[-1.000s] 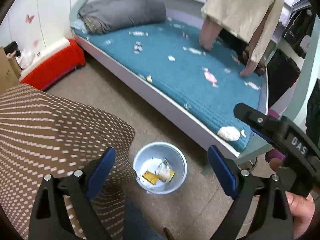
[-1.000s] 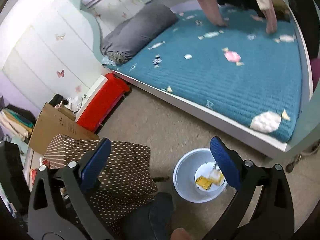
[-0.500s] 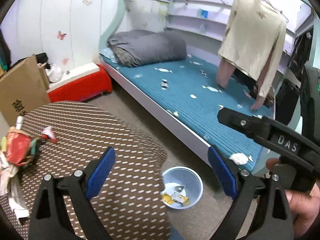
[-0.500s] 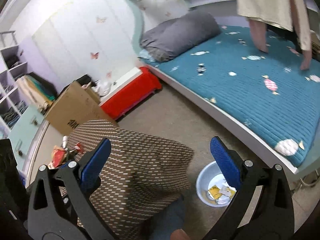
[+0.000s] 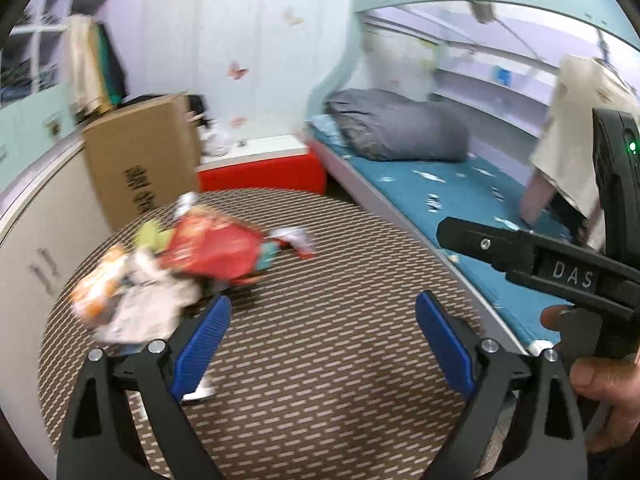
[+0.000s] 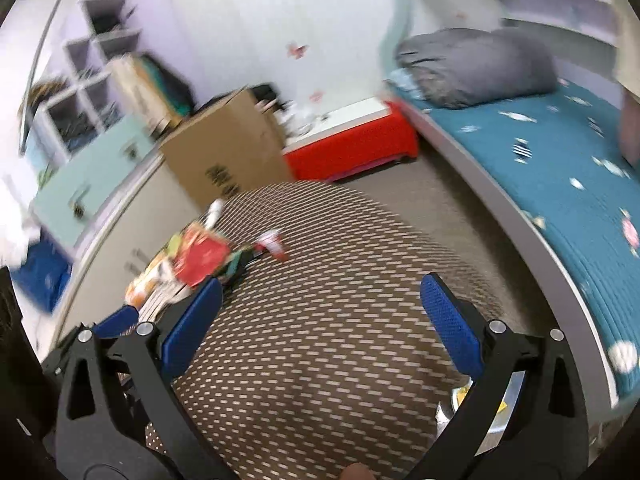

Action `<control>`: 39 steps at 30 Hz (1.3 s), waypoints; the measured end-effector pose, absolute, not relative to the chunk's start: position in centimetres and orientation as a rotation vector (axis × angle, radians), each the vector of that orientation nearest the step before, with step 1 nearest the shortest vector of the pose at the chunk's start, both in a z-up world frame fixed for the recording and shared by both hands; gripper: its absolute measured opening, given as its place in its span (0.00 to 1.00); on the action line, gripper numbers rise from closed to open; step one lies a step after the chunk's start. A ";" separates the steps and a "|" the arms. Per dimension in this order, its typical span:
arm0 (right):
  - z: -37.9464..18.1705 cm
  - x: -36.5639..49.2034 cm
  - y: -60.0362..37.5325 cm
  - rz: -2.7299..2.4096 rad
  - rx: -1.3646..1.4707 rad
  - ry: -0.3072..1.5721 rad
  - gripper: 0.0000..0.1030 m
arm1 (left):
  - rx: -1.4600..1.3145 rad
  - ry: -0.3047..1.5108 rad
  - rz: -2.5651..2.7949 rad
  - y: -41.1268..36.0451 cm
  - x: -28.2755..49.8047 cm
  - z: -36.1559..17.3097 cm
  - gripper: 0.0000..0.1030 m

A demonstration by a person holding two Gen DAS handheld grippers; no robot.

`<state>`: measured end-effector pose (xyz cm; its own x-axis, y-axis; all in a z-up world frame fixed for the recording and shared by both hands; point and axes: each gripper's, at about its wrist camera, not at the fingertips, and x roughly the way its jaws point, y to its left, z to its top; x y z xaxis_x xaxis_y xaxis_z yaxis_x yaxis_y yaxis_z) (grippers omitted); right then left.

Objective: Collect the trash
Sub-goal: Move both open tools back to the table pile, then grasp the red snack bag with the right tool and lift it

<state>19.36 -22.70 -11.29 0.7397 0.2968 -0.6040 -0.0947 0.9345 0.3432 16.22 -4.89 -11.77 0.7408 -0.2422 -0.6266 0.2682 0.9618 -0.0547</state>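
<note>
Both views motion-blurred. Round table (image 5: 320, 360) w/ brown woven cloth, pale dash pattern, fills centre of both cams. Trash pile (image 5: 172, 268) on it: crinkly red foil pack (image 6: 200, 258), white crumpled paper (image 5: 148, 304), orange-white wrapper (image 5: 96, 288), small red-white scrap (image 5: 294, 240) just beside the pile at its 3 o'clock.

Left gripper (image 5: 320, 344): black plastic arms, blue ribbed pads, jaws spread wide, nothing between them, levelled over the tabletop pointing across the table. Pile sits at approx 10 o'clock of it, its near edge just by the left pad; contact unclear due to blur. Right gripper (image 6: 320, 320): same build, jaws wide apart, empty, also over the table; pile at its 10 o'clock, near. Right hand (image 5: 600, 392) on its handle at 3–4 o'clock in left cam.

Bkgd: cardboard box (image 5: 140, 160) at 11, red bench (image 5: 260, 176) at 12, bed w/ teal quilted mattress (image 5: 460, 200) and grey bundled duvet (image 5: 400, 132) at 1–2. Trash bin (image 6: 472, 400) at 5 o'clock in right cam, mostly hidden behind the finger.
</note>
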 end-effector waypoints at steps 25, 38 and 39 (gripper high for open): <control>-18.0 29.8 -3.0 0.320 -0.433 0.751 0.34 | -0.215 0.816 -0.020 13.1 19.7 -17.2 0.89; -14.6 26.7 -10.7 0.435 0.050 0.735 0.30 | -0.349 0.873 -0.055 11.9 24.4 -19.2 0.61; -14.4 26.3 -11.5 0.443 0.087 0.737 0.30 | -0.360 0.870 -0.057 11.8 24.4 -19.1 0.54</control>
